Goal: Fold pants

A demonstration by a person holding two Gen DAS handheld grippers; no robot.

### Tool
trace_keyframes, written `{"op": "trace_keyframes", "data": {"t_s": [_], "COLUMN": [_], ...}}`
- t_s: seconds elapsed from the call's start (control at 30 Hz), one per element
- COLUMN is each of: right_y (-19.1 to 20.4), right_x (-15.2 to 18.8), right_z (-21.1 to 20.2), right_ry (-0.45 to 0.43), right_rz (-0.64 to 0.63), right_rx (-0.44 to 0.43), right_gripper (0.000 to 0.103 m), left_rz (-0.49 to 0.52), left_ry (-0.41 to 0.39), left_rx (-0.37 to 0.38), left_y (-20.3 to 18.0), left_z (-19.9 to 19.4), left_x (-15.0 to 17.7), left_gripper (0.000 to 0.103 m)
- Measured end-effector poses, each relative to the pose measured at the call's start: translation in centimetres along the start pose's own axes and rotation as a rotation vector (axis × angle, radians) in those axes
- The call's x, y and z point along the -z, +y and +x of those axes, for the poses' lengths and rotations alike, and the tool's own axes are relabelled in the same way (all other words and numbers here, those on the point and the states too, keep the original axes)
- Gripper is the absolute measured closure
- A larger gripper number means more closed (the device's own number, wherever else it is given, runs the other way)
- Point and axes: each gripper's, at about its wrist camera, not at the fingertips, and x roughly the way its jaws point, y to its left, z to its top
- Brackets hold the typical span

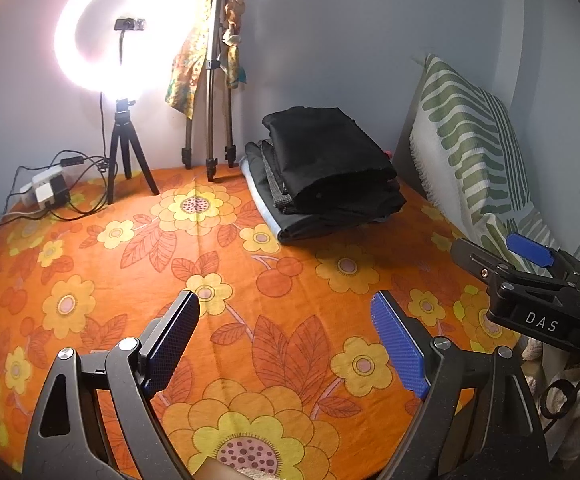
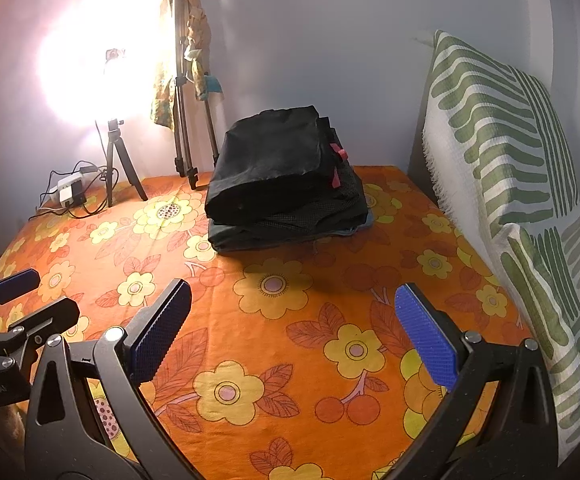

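Folded pants (image 1: 325,168) stacked near the bed's (image 1: 218,248) far edge. Left gripper (image 1: 286,344) and right gripper (image 2: 293,332) spread wide, empty, hovering above the near edge.

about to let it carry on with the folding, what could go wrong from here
1. The stack of folded dark clothes is uneven and tall; pulling or adding a piece could tip it.
2. The ring light on its small tripod, with cables and power strip, stands on the floral sheet; tugging the sheet could topple it.
3. Both the left gripper and right gripper are open and close together, so they could collide.
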Motion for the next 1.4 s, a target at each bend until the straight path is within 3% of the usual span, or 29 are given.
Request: {"op": "trace_keyframes", "data": {"t_s": [1.4], "right_y": [0.84], "right_x": [0.43], "right_z": [0.23], "right_ry": [0.005], "right_rz": [-0.015], "right_rx": [-0.011], "right_gripper": [0.000], "left_rz": [0.036], "left_ry": [-0.026], "left_rx": [-0.006], "left_y": [-0.76], "left_z": [-0.71], "left_x": [0.02], "left_gripper": [0.015]}}
